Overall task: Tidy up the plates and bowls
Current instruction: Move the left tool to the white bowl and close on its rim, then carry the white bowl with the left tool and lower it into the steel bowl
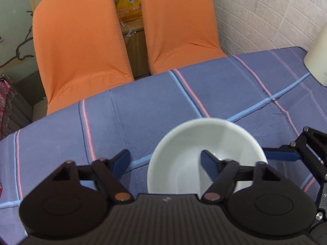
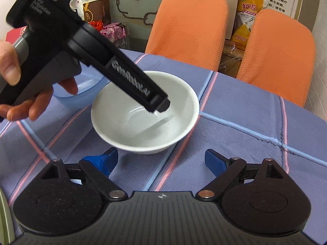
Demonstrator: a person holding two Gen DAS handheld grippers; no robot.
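Observation:
A white bowl (image 1: 206, 153) stands upright on the blue checked tablecloth (image 1: 143, 106); it also shows in the right wrist view (image 2: 143, 122). My left gripper (image 1: 165, 161) is open over it, its right finger (image 1: 208, 163) inside the bowl and its left finger (image 1: 121, 160) outside the near rim. In the right wrist view the left gripper's body (image 2: 130, 77) reaches down into the bowl. My right gripper (image 2: 161, 159) is open and empty, just in front of the bowl; its finger also shows in the left wrist view (image 1: 284, 155). A light blue bowl (image 2: 81, 91) sits behind the hand.
Two orange chairs (image 1: 81, 47) (image 1: 179, 24) stand at the table's far edge. A cream container (image 1: 318, 55) stands at the far right of the table. Bags and boxes (image 2: 247, 20) are behind the chairs. A white brick wall (image 1: 265, 14) is on the right.

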